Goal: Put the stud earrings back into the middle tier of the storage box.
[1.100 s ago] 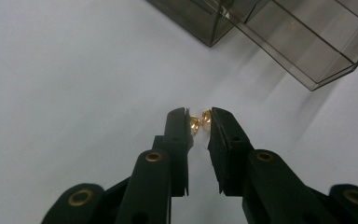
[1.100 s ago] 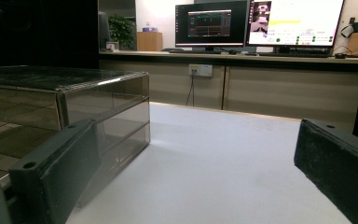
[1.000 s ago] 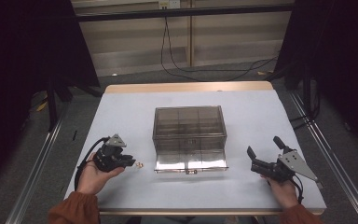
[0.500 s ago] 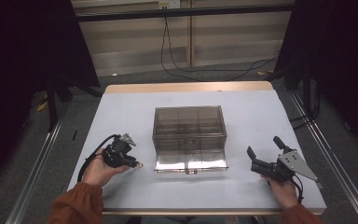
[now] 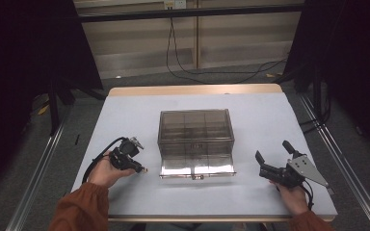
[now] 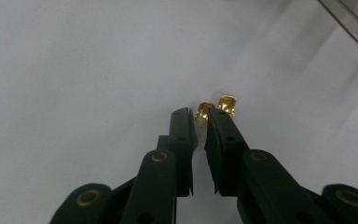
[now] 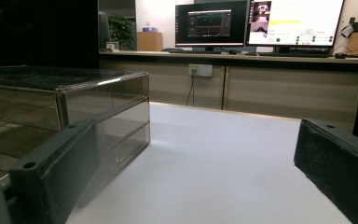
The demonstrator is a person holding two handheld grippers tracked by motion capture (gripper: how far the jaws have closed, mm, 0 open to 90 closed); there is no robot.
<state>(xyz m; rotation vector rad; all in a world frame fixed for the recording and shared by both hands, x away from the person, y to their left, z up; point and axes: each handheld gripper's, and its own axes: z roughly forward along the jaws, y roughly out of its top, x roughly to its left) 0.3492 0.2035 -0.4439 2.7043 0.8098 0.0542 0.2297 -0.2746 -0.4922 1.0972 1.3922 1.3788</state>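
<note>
A smoky clear drawer box (image 5: 196, 129) stands mid-table, and its bottom drawer (image 5: 197, 168) is pulled out toward me. Left of that drawer, low over the table, my left gripper (image 5: 141, 168) has its jaws nearly together. They have just closed a little further. In the left gripper view its tips (image 6: 200, 116) pinch a small gold metal terminal (image 6: 204, 109), part of which sticks out past the right jaw. My right gripper (image 5: 271, 150) rests on the table right of the box, jaws spread wide with nothing between them (image 7: 193, 186). The box (image 7: 65, 107) is at its left.
The white table (image 5: 125, 115) has a wooden far edge (image 5: 195, 90). Metal rails run along both sides. In the right gripper view a bench with monitors (image 7: 261, 23) stands beyond the table. A cable (image 5: 96, 161) trails from the left gripper.
My left hand has moved right toward the open drawer and sunk slightly, with the gold piece at its tips. The right hand and the box have stayed put.
</note>
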